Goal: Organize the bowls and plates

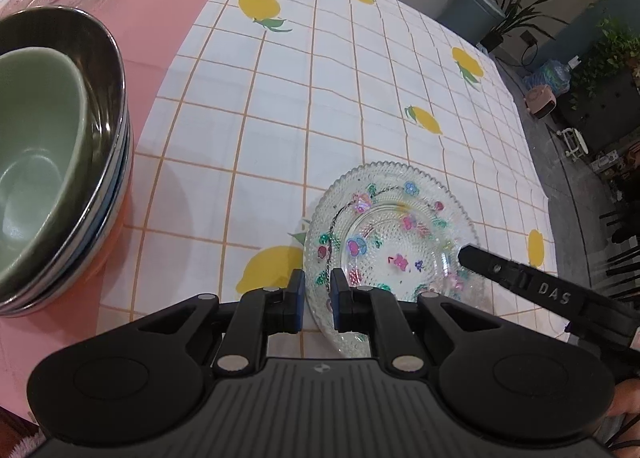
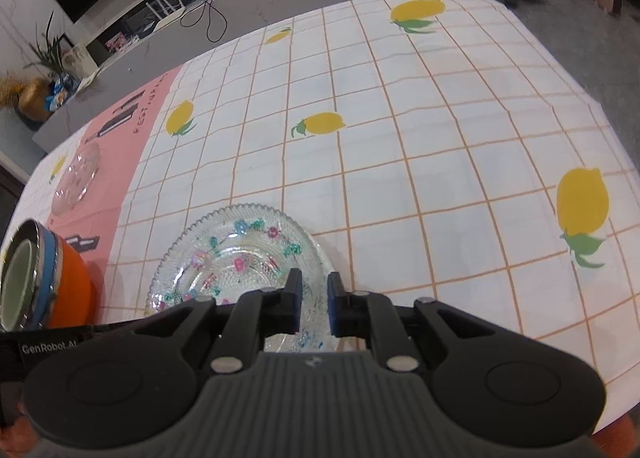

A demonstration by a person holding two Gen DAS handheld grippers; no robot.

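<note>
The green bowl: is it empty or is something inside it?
Empty. The green bowl, nested in the steel bowl, shows only its bare glazed inside.

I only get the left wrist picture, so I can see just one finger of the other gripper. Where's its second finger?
Observer: In the right wrist view, the right gripper has one finger on each side of the glass plate rim. The one hidden from you is outside the rim.
Operator: I see a bit of orange under the bowl stack. What is it?
Observer: An orange bowl, the bottom one, carrying the rest.
</note>
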